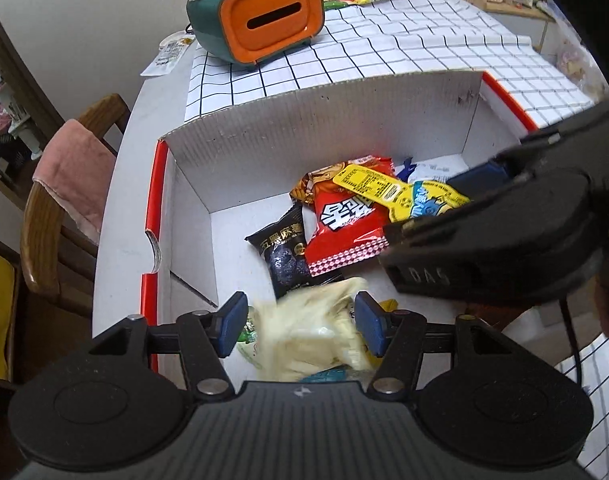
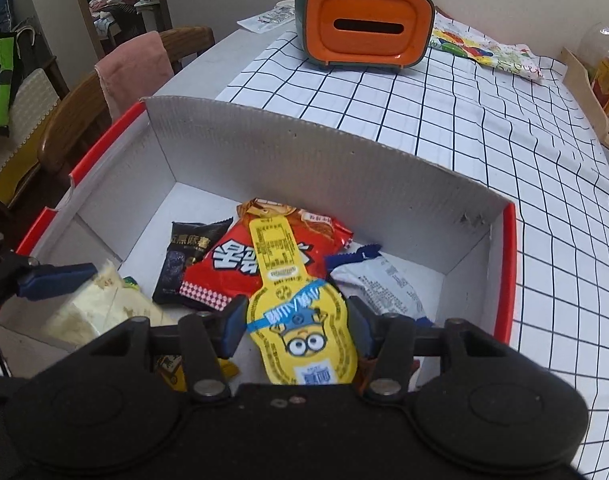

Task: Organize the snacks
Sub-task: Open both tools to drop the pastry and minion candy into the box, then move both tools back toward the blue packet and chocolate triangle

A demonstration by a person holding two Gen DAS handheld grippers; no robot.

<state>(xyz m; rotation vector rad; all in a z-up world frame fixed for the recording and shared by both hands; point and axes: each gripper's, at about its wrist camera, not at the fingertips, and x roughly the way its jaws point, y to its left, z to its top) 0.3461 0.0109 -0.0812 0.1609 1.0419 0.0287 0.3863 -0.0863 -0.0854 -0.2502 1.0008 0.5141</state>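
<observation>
A white cardboard box with red rim point(image 1: 160, 184) point(image 2: 512, 264) holds several snacks: a red packet point(image 1: 340, 224) point(image 2: 240, 264), a black packet point(image 1: 284, 252) point(image 2: 180, 256), a white-blue packet point(image 2: 380, 284). My left gripper point(image 1: 298, 326) is open over the box, with a blurred pale yellow snack bag point(image 1: 312, 332) point(image 2: 100, 308) between its fingers. My right gripper point(image 2: 294, 326) is open; a yellow Minions pouch point(image 2: 304, 328) point(image 1: 400, 192) lies between its fingers inside the box. The right gripper point(image 1: 484, 216) shows in the left view too.
An orange and green tissue box point(image 1: 264, 16) point(image 2: 364, 20) stands on the checked tablecloth point(image 1: 384, 52) point(image 2: 464, 128) behind the box. A colourful bag point(image 2: 488, 52) lies beyond. A wooden chair with pink towel point(image 1: 76, 172) point(image 2: 132, 72) stands left.
</observation>
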